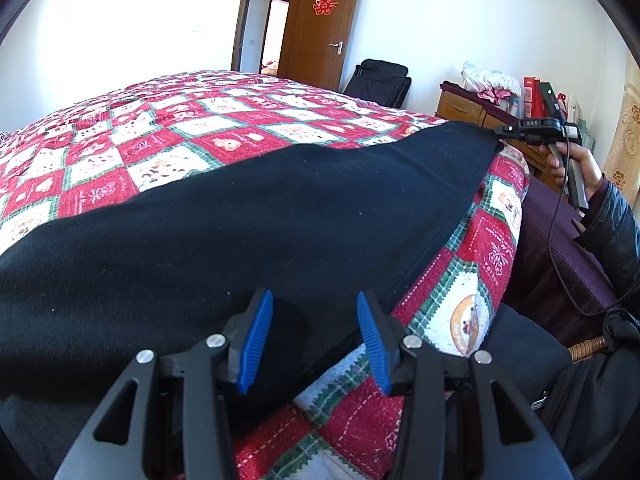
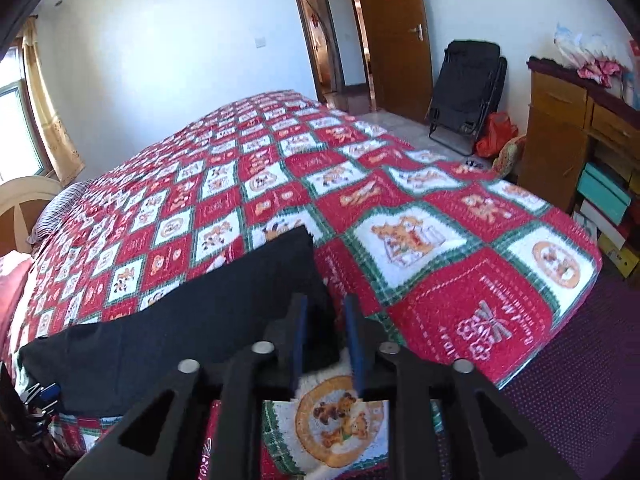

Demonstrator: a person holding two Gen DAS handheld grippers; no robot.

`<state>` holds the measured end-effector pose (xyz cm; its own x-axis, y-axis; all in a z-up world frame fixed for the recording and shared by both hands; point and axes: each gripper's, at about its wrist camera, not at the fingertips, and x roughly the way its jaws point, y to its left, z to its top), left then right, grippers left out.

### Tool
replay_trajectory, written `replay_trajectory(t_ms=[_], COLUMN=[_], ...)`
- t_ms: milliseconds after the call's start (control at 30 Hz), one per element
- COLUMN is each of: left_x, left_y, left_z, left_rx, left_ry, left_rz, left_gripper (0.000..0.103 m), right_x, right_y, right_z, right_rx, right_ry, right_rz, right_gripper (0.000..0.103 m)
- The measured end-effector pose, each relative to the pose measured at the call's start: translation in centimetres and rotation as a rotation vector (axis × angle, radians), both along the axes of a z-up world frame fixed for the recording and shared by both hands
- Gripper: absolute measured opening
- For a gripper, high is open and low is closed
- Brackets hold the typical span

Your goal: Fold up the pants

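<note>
Black pants (image 1: 260, 220) lie flat along the near side of a bed covered by a red, white and green quilt (image 1: 180, 128). My left gripper (image 1: 314, 294) is open over the near edge of the pants, with a fold of black cloth lying loose between its blue pads. A hand (image 1: 568, 160) holds my right gripper (image 1: 502, 132) at the far right corner of the pants. In the right wrist view that gripper (image 2: 326, 300) stands narrowly open. The corner of the pants (image 2: 200, 320) sits between its pads, and a sliver of quilt (image 2: 400, 200) shows beside the right pad.
The bed's edge drops to a purple sheet (image 1: 560, 260) at the right, where a dark sleeve (image 1: 616, 232) and a cable (image 1: 560, 248) hang. A wooden dresser (image 2: 560, 140), a folded black chair (image 2: 468, 88) and an open door (image 2: 396, 40) stand beyond.
</note>
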<state>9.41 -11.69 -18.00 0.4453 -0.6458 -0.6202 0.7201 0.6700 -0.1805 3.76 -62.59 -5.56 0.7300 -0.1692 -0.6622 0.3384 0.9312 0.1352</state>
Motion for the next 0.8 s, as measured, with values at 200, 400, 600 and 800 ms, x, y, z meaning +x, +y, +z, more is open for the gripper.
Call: replay_trajectory(t_ms=[200, 400, 600, 800], left_x=[0.0, 0.0, 0.0, 0.0], left_y=[0.0, 0.1, 0.2, 0.6], left_z=[0.0, -0.1, -0.2, -0.2], left_rx=[-0.001, -0.006, -0.014, -0.023], left_ry=[0.000, -0.001, -0.004, 0.000], left_rz=[-0.001, -0.001, -0.003, -0.005], left_gripper=[0.047, 0.047, 0.047, 0.047], right_x=[0.4, -0.5, -0.7, 0.1], right_y=[0.2, 1.6, 1.7, 0.1], right_z=[-0.6, 1.3, 1.4, -0.6], right_rx=[-0.014, -0.061, -0.104, -0.130], right_ry=[0.037, 0.003, 0.044, 0.126], right_rz=[0.031, 0.051, 0.044, -0.062], right_gripper=[0.008, 0.004, 0.005, 0.016])
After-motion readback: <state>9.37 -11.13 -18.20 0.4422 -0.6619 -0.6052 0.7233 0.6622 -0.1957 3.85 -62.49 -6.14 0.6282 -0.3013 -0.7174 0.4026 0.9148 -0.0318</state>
